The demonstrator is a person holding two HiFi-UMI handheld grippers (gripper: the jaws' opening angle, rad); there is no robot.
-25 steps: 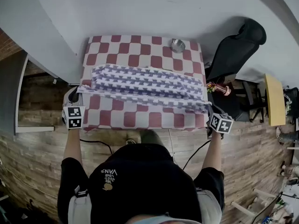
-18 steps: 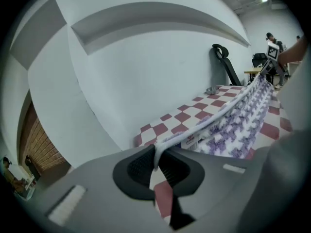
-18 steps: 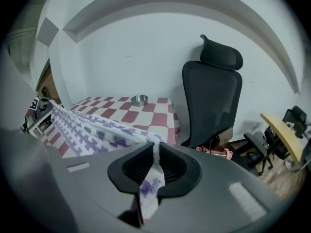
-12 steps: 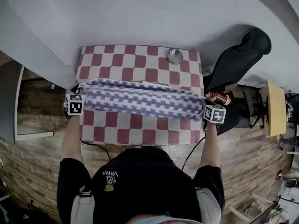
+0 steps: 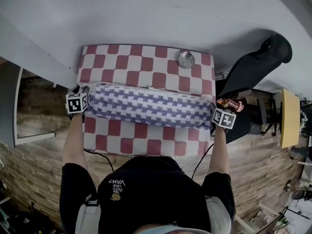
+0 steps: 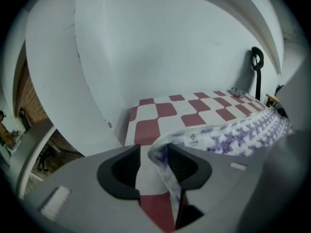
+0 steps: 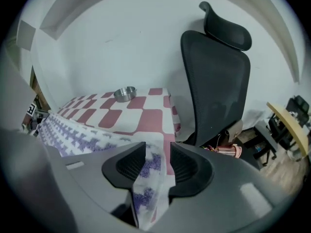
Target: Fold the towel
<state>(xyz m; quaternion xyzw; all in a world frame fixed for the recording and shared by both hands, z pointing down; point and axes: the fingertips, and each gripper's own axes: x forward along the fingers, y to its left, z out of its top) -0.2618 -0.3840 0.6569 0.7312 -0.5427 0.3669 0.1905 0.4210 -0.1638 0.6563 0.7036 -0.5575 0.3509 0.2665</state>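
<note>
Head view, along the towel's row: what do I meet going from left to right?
left gripper → towel → right gripper → yellow tabletop. The jaws of both grippers have just been opening, with the towel's ends between them.

The label (image 6: 193,140) on the towel (image 6: 233,135) bears print too small to be read; the coppery item (image 5: 229,103) off the towel's right end cannot be identified.

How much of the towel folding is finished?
One fold looks done: the towel lies as a long folded strip on the table. The left hand-held gripper and right hand-held gripper have just been opening, towel ends loose between their jaws. Folding it shorter remains.
</note>
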